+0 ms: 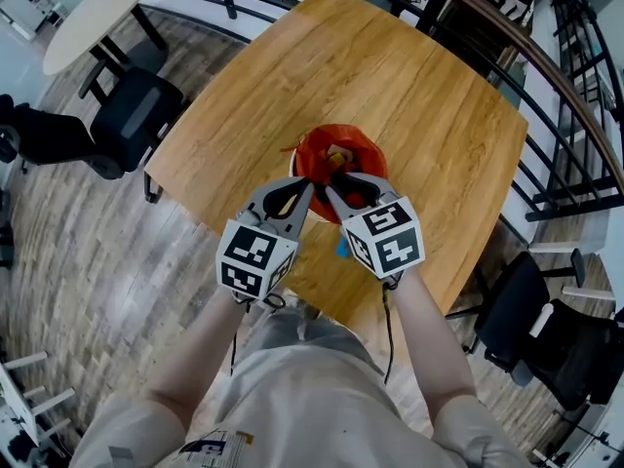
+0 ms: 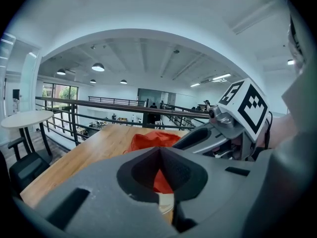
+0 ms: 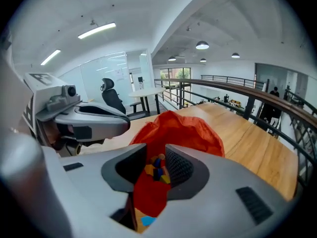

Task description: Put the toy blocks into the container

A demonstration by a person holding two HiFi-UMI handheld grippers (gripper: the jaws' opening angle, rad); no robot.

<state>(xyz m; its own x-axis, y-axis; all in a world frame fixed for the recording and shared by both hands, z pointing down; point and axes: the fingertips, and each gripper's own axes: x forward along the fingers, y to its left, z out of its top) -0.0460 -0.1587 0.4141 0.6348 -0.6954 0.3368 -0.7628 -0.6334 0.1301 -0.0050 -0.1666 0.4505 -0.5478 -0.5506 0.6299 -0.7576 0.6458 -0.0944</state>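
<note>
Head view: wood counter (image 1: 419, 96), soft orange container (image 1: 336, 142) standing on it toward the near edge, mouth up. Both of my tongs are at its near rim. Left tongs (image 1: 310, 187) are at the rim's left part, tips together with orange fabric pinched between the pads, so I read them as gripping the container wall and holding the mouth open. Right tongs (image 1: 353, 191) are just right of them, over the mouth, pads apart and pressing on nothing. Through the gap I look down at a heap of blocks (image 3: 154, 170) already inside: yellow, blue, red, some more.

One blue block (image 1: 341, 250) is not in. It lies flat on the counter just beside the container's near wall, below the right tongs and nearer to me, half hidden under the marker cubes. Too small to tell its long axis.

Judgement: that block is next. The right hand is nearer and free, while the left is busy with the rim. The right tongs would have to pull back toward me and drop down to it, and the container wall sits close on its far side.
</note>
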